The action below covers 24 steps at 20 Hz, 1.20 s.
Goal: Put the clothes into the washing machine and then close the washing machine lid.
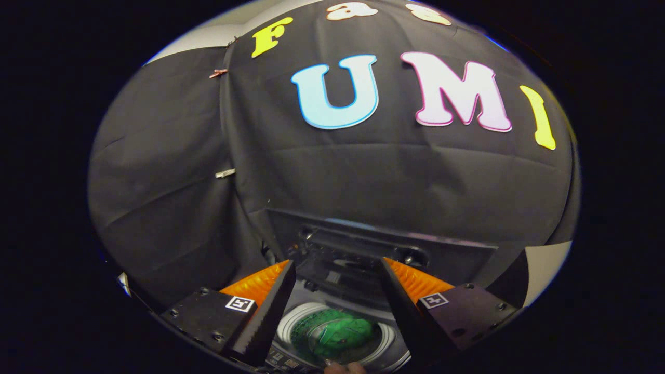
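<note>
While the black cloth wall [395, 171] hangs wide behind everything, the washing machine [363, 254] sits low in front of it, seen from above. Its dark lid [384, 246] stands raised at the back, leaning toward the cloth, so the round tub opening [296, 324] with its pale rim lies uncovered below.

The hand-held gripper [337, 291] hovers over the machine with its fingers [273, 306] spread apart and nothing between the pads; neither finger touches the machine or any cloth. The tub opening lies in the gap between the two fingers and below their tips, a little nearer the camera than the raised lid.

Inside the tub lies a green garment [337, 332], bunched up and seen through a clear or glossy surface that blurs its folds, so its exact shape is hard to make out. It sits down in the drum, apart from both fingers.

At the near edge of the machine a strip of control buttons [283, 359] is partly cut off. Just beside it, a small part of a person's hand [344, 368] shows, mostly cut off; what it is touching cannot be told.
</note>
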{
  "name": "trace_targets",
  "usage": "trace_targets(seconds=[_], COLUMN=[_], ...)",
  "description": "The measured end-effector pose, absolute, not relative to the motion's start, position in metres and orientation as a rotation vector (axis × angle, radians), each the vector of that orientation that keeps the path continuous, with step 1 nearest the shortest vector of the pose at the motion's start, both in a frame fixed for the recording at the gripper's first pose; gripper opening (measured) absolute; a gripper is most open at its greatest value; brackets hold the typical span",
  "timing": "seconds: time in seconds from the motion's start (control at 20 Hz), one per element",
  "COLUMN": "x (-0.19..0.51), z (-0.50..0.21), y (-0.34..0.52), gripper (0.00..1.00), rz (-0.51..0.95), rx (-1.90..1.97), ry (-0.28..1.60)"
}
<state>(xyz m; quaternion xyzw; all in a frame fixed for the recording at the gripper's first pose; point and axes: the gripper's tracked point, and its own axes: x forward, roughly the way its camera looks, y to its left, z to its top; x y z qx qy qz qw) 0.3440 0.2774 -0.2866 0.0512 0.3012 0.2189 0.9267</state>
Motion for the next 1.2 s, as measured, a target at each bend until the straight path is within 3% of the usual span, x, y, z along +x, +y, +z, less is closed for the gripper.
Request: trace_targets(seconds=[0.25,0.6,1.2], x=[0.379,0.412,0.449], z=[-0.269,-0.274,-0.289], y=[0.243,0.202,0.191], gripper=[0.99,0.99,0.99], rz=[0.280,0.126,0.060], rx=[0.144,0.156,0.155], ry=[0.488,0.473,0.480])
